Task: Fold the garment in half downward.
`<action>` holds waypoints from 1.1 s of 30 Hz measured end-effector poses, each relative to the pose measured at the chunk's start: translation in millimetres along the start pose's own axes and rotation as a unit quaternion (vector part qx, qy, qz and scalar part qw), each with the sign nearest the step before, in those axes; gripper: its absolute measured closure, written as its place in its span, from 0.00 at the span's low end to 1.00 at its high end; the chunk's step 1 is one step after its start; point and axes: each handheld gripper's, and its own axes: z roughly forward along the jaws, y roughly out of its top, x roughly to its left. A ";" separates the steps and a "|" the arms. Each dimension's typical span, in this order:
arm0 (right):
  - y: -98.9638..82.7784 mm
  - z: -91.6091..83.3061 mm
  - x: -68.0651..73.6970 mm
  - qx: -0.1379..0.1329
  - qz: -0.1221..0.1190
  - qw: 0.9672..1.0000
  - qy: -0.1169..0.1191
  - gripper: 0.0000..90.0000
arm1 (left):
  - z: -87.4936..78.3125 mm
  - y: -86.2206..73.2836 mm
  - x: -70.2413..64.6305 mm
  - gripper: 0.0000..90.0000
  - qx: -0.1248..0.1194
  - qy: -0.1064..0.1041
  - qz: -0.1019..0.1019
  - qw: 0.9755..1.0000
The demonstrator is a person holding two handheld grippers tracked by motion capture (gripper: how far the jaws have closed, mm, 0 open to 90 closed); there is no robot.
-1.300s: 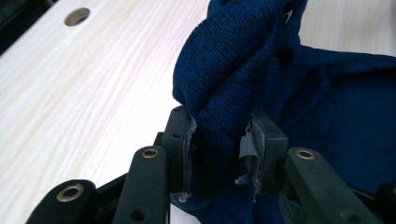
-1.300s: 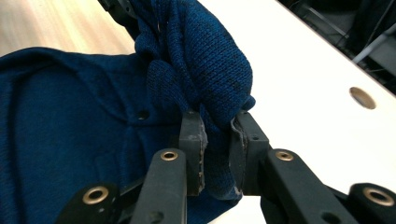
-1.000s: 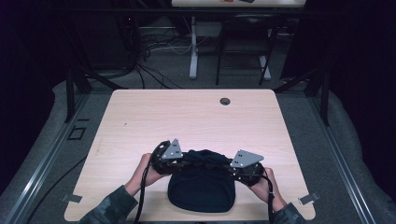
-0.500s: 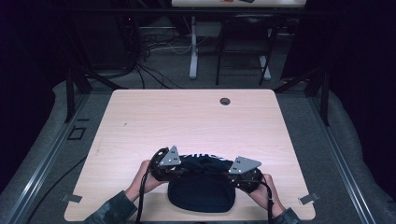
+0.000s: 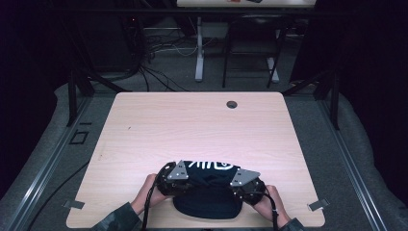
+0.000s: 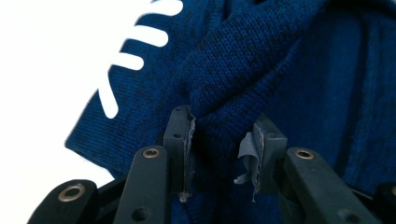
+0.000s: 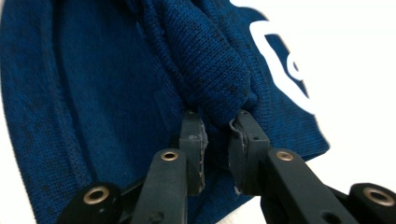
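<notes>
Both tongs are clenched on bunched folds of the dark blue knit sweater (image 5: 207,192): left tongs (image 6: 217,140) and right tongs (image 7: 215,135) each pinch a thick roll of fabric, and the sweater lies at the near edge of the bench (image 5: 192,125), midway between its near corners. Looks like a fold in progress, with the white lettering (image 5: 211,165) showing along the sweater's far side. Next move likely needs both grips carried together and level, so neither roll slips out.

both tongs (image 5: 176,179) (image 5: 243,184) dragged the hat (image 5: 208,192) nearer (white lettering uncovered).
</notes>
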 end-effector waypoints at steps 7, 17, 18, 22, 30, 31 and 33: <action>-1.1 12.3 -2.5 0.008 -0.009 1.000 -0.016 0.86 | 6.3 -5.4 0.6 0.73 0.004 0.016 -0.003 1.000; 8.4 29.1 -17.3 0.014 -0.006 0.999 -0.045 0.85 | 14.3 -4.2 17.4 0.73 -0.001 0.047 -0.019 0.999; 9.5 30.8 -19.3 0.014 -0.005 0.999 -0.046 0.85 | 14.9 -3.9 19.4 0.73 -0.001 0.050 -0.020 0.999; 12.4 35.9 -24.6 0.011 0.003 0.999 -0.050 0.85 | 16.9 -3.3 26.1 0.73 -0.001 0.054 -0.024 0.998; 18.6 46.8 -40.6 0.008 0.023 0.998 -0.053 0.85 | 22.7 -0.7 43.1 0.74 -0.005 0.063 -0.044 0.997; 18.8 48.3 -42.5 0.005 0.029 0.998 -0.051 0.85 | 23.1 -0.6 44.6 0.73 -0.006 0.062 -0.045 0.997; 18.8 48.9 -43.3 0.005 0.032 0.998 -0.053 0.85 | 24.0 -0.7 46.4 0.73 -0.009 0.063 -0.049 0.997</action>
